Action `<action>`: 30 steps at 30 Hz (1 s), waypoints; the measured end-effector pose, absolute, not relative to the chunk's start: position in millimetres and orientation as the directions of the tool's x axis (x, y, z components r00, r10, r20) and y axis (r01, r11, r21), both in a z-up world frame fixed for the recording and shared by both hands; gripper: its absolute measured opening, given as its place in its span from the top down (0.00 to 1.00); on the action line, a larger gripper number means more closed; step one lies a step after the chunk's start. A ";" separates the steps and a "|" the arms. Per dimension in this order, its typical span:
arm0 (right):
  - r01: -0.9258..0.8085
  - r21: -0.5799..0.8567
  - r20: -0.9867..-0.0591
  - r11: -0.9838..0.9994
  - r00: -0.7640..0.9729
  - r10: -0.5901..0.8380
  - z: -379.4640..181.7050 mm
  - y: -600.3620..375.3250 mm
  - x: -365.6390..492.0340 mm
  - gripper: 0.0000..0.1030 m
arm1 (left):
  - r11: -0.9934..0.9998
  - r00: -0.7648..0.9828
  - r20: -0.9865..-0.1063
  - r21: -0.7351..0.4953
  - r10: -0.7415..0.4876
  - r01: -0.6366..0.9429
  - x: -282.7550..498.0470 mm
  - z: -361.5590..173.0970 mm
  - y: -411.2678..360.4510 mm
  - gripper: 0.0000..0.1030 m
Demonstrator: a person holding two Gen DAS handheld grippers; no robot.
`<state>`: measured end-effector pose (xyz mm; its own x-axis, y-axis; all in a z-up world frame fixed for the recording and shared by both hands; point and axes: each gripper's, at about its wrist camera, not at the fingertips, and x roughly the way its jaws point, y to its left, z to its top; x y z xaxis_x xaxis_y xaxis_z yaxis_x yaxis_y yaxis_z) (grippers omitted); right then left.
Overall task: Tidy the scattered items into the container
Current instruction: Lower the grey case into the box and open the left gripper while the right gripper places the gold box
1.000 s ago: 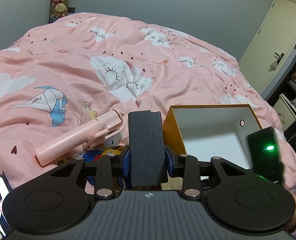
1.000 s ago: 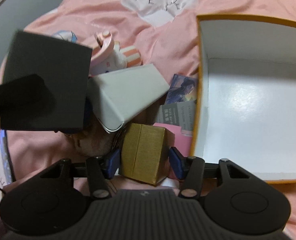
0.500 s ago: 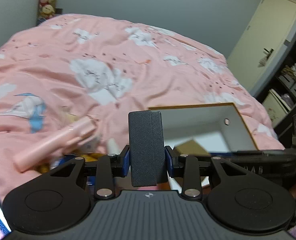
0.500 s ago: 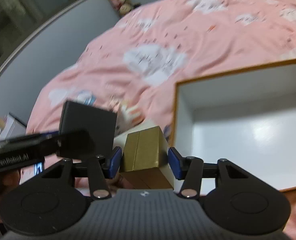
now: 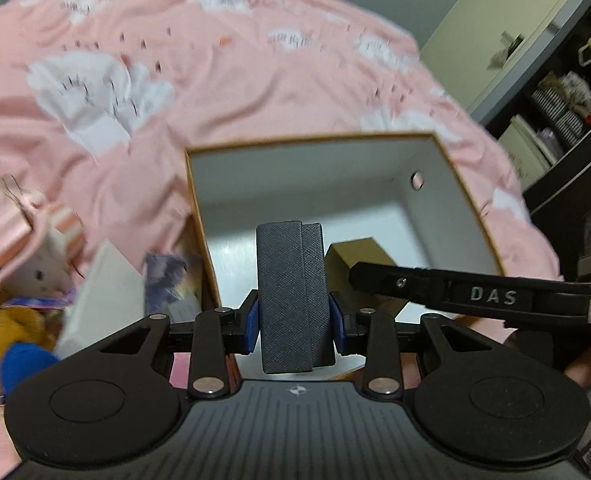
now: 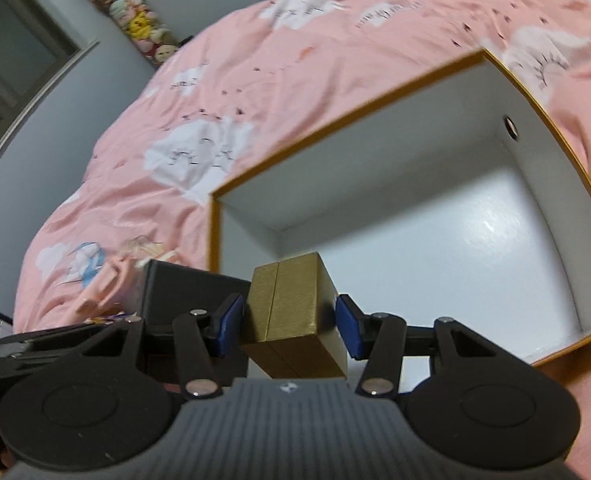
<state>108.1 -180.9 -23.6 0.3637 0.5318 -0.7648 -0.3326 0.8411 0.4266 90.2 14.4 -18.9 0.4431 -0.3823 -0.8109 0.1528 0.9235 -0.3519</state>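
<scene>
Your left gripper (image 5: 294, 322) clamps a dark grey textured box (image 5: 291, 296) upright between its blue pads, held over the near edge of the open container (image 5: 461, 196), a white-lined cardboard box w/ an orange-brown rim sitting on the pink cloud-print bed (image 5: 223, 80).

Your right gripper (image 6: 289, 326) carries a gold box (image 6: 295, 316), tilted a little. The left pad touches its side; the right pad shows a thin gap in the right wrist view, so you can't tell if the grip is firm on that side. The gold box hangs over the container's near left corner, w/ the white floor of the container spreading toward 1 o'clock.

In the left wrist view the gold box (image 5: 359, 256) peeks out at 3 o'clock of the grey box, just beside it, behind the right gripper's black finger (image 5: 435, 286) marked "DAS". In the right wrist view the grey box (image 6: 183, 296) sits at 9 o'clock of the gold one.

Still scattered on the bed at 9 o'clock of the container, left wrist view: a white box (image 5: 103, 296), a photo card (image 5: 171, 280) against the container's outer wall, a white plush toy (image 5: 49, 268), a blue-and-yellow plush (image 5: 11, 344), a pink item (image 5: 3, 236) at far left, blurred. A round hole (image 5: 416, 179) pierces the container's right wall. A shelf unit (image 5: 567, 108) stands at 2 o'clock, beyond the bed.
</scene>
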 end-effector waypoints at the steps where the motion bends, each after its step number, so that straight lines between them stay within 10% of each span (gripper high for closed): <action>1: -0.320 0.431 -0.769 0.844 0.358 0.529 -28.7 -183.0 112.0 0.48 | 0.928 0.425 -0.826 -0.343 -0.371 0.145 93.6 -24.5 10.3 0.61; 30: -0.291 0.462 -0.839 0.837 0.163 0.520 -84.0 -184.6 142.3 0.48 | 0.982 0.235 -0.959 -0.130 -0.159 0.133 111.3 -77.2 -40.0 0.50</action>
